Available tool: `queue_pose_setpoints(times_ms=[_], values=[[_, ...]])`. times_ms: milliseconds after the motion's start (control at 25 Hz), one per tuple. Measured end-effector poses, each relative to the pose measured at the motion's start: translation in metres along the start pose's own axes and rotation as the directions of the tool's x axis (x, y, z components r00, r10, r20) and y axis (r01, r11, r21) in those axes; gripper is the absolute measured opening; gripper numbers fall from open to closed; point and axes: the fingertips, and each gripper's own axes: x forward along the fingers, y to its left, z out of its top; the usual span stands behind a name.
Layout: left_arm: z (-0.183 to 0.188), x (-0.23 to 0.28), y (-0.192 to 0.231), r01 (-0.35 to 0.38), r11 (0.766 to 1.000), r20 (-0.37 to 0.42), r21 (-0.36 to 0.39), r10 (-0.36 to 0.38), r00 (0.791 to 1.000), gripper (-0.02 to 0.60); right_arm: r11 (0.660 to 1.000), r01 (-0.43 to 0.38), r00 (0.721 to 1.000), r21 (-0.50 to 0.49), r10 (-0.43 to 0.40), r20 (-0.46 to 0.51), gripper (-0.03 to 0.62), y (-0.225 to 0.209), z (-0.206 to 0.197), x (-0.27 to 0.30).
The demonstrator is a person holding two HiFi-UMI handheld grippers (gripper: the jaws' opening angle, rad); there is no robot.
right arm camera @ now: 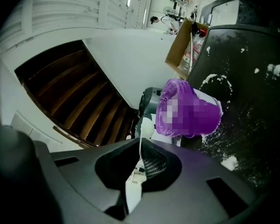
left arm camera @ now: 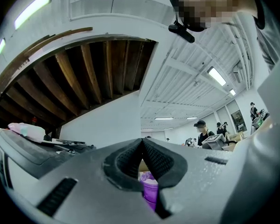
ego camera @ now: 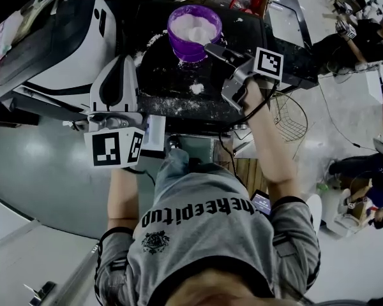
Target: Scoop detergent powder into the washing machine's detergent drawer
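The purple tub [ego camera: 193, 32] of white detergent powder is standing at the far side of a black top [ego camera: 159, 75]. Loose powder [ego camera: 196, 88] is lying scattered around it and nearer the person. The right gripper [ego camera: 212, 47] is reaching in at the tub's right rim. Its jaws are clenching the handle of a white spoon [right arm camera: 133, 190], whose bowl is sitting just beside the tub's wall. The left gripper [ego camera: 119, 61] is resting at the top's left edge, well apart from the tub. Its jaws are pressed together with nothing between them. A white appliance [ego camera: 57, 50] is crowding the left side, a cardboard box [right arm camera: 183, 50] is standing behind the tub, and a wire guard [ego camera: 288, 116] is lying below on the right.
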Motion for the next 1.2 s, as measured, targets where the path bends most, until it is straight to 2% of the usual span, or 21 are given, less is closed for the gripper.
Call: queue_pose_setpoints(times_ms=[400, 880, 1200], values=[[0.004, -0.051, -0.012, -0.078, 0.997, -0.027, 0.029, 0.078, 0.997, 0.005, 0.999, -0.048, 0.995, -0.026, 0.046, -0.086, 0.008, 0.004, -0.055, -0.014], [0.009, -0.103, -0.010, -0.169, 0.984, -0.045, 0.064, 0.172, 0.984, 0.005, 0.996, -0.089, 0.971, 0.011, 0.089, -0.221, 0.008, -0.005, -0.130, -0.006], [0.026, -0.177, 0.023, -0.261, 0.963, -0.041, 0.069, 0.264, 0.964, 0.005, 0.997, -0.069, 0.943, 0.019, 0.071, -0.324, 0.008, -0.001, -0.217, 0.016]])
